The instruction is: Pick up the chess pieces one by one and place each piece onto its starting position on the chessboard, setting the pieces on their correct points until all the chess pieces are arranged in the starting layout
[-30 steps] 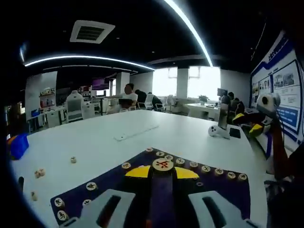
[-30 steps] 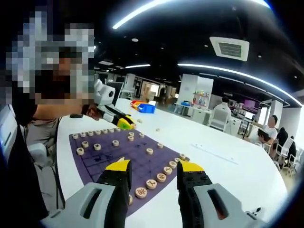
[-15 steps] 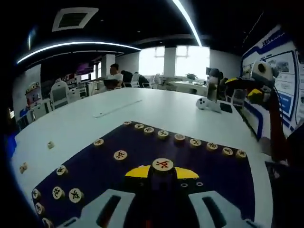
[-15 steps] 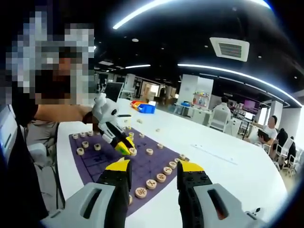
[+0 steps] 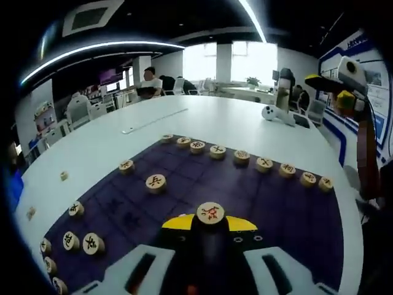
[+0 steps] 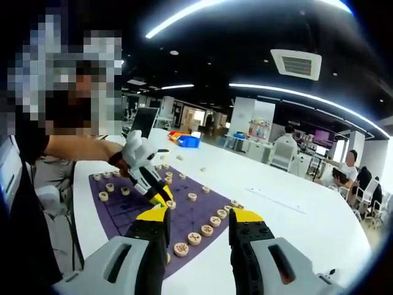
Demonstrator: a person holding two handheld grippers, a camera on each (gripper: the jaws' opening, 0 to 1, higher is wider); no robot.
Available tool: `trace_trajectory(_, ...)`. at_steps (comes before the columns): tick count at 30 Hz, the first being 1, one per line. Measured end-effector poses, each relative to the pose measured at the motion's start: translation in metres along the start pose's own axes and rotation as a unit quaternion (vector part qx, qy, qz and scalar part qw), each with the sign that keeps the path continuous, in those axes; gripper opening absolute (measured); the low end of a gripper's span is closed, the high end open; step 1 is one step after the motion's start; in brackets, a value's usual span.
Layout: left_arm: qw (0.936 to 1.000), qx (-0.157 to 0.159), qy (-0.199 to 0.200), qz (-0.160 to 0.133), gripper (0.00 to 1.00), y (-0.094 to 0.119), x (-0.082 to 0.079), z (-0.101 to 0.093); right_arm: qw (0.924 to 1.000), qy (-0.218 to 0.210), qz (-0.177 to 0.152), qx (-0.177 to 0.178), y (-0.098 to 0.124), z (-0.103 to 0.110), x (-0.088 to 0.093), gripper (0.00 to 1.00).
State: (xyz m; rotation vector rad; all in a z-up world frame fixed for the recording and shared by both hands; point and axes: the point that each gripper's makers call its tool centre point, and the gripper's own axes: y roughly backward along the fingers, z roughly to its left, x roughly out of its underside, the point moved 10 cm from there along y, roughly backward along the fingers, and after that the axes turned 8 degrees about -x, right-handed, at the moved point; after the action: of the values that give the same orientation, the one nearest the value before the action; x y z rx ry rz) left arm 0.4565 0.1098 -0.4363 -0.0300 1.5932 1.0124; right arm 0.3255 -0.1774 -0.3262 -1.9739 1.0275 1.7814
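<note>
Purple cloth, gridded for Chinese chess, makes up the chessboard, and the left gripper hangs low over it with its yellow-tipped jaws pinched on a round wooden piece marked in red. My guess is this is the carry-and-place step: the held piece is over open squares in the near half, so the next move calls for lowering it squarely onto its own point and easing the jaws apart without nudging neighbours. A back row of pieces already lines the far edge, and a lone piece sits mid-board. The right gripper waits off the board's edge, jaws spread wide with nothing between them. A few stray pieces lie on the white table beside the cloth. Around us is an open office with strip lights overhead and people seated at desks.
</note>
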Motion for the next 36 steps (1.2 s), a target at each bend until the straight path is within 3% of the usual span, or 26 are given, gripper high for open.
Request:
trace_trajectory(3,1.0000,-0.005,-0.004,0.004,0.25,0.002,-0.002,0.000,1.0000,0.000,0.000,0.000,0.000,0.000,0.000,0.39)
trace_trajectory(6,0.9999,-0.005,-0.002,-0.016,0.28,0.013,-0.011,0.001,1.0000,0.000,0.000,0.000,0.000,0.000,0.000,0.39)
trace_trajectory(11,0.9982,-0.020,0.010,-0.057,0.28,0.041,-0.029,0.003,1.0000,0.002,-0.001,0.000,0.001,0.001,-0.001,0.39)
trace_trajectory(13,0.9950,-0.027,0.021,-0.093,0.28,0.063,-0.040,0.004,1.0000,0.002,-0.001,0.000,0.001,0.002,-0.002,0.39)
trace_trajectory(17,0.9891,-0.043,0.031,-0.138,0.29,0.098,-0.046,0.006,1.0000,0.003,0.000,-0.002,0.000,0.003,-0.002,0.39)
trace_trajectory(25,0.9741,-0.074,0.059,-0.206,0.33,0.158,-0.036,0.015,1.0000,0.003,0.002,-0.004,-0.002,0.003,-0.002,0.39)
trace_trajectory(28,0.9714,-0.093,0.063,-0.209,0.31,0.170,-0.028,0.018,1.0000,0.003,0.004,-0.005,-0.003,0.004,-0.001,0.39)
trace_trajectory(36,0.9660,-0.107,0.083,-0.220,0.41,0.194,-0.002,0.021,1.0000,0.003,0.005,-0.006,-0.004,0.005,0.000,0.39)
